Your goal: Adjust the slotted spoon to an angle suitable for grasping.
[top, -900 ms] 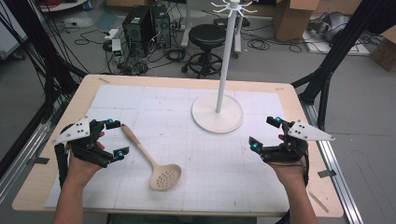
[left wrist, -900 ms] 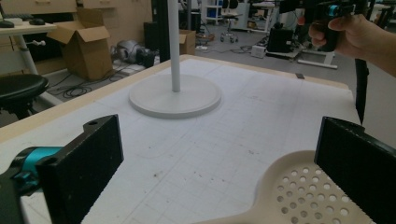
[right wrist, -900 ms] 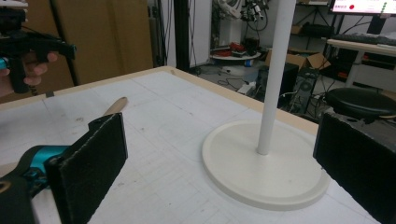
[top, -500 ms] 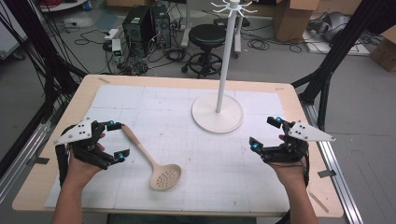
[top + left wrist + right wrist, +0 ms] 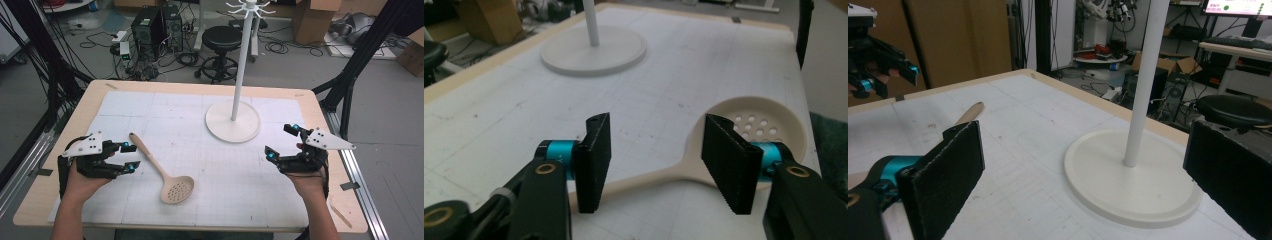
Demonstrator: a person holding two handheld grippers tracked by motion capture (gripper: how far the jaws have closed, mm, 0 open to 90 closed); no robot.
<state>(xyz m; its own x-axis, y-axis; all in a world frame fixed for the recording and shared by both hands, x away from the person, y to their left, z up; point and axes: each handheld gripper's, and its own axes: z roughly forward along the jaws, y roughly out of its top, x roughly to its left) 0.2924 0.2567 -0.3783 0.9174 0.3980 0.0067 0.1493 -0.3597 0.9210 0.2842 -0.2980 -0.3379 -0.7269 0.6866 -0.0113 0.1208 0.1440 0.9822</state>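
A beige slotted spoon lies on the white mat, bowl toward me, handle pointing away to the left. My left gripper is open just left of the handle. In the left gripper view the jaws stand apart with the handle crossing low between them, and neither pad touches it; the bowl sits behind the right jaw. My right gripper is open wide with nothing between its jaws, hovering right of the white hook stand. The right gripper view looks between its jaws at the stand's base.
The stand's thin pole rises from a round base at the mat's far middle. The wooden table edge frames the mat. A stool, computers and cables are on the floor beyond. The left gripper shows far off in the right gripper view.
The left gripper's jaws stand a little narrower than before, near the spoon handle. The right gripper and the spoon have not moved.
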